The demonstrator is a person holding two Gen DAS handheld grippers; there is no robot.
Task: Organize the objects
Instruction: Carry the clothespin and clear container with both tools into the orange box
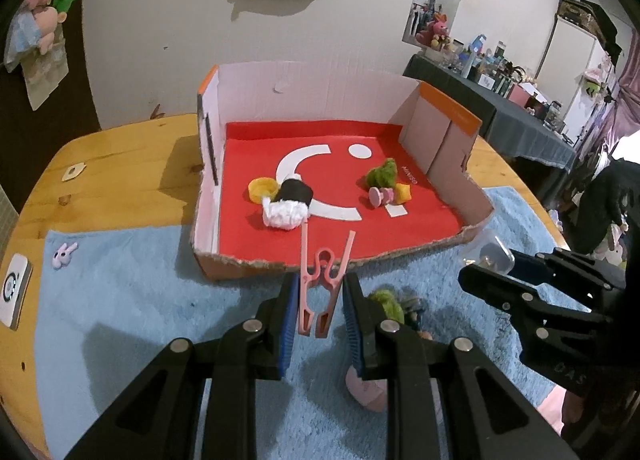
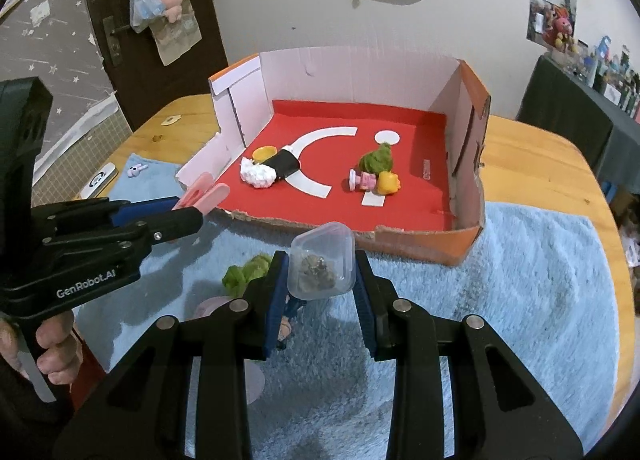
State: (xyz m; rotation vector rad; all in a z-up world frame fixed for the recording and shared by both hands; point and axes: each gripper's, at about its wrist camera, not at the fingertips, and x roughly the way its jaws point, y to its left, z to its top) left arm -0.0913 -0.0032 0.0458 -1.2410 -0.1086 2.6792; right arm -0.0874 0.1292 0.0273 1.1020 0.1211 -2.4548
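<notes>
My left gripper (image 1: 320, 300) is shut on a pink clothes peg (image 1: 322, 284), held just in front of the cardboard box's (image 1: 400, 256) near wall. In the right wrist view the left gripper (image 2: 188, 212) and the peg (image 2: 204, 194) are at the left. My right gripper (image 2: 320, 280) is shut on a small clear plastic container (image 2: 322, 264) with dark bits inside, held above the blue towel (image 2: 500, 280). The box's red floor holds a black-and-white sushi toy (image 1: 288, 204), a yellow cap (image 1: 260, 188), a green plush (image 1: 382, 176) and a pink spool (image 1: 380, 196).
On the towel under the grippers lie a green plush (image 1: 386, 298) and a pink round item (image 1: 366, 392). A small bunny charm (image 1: 64, 254) and a white device (image 1: 14, 288) sit at the left. The wooden table (image 1: 120, 164) ends at a wall behind the box.
</notes>
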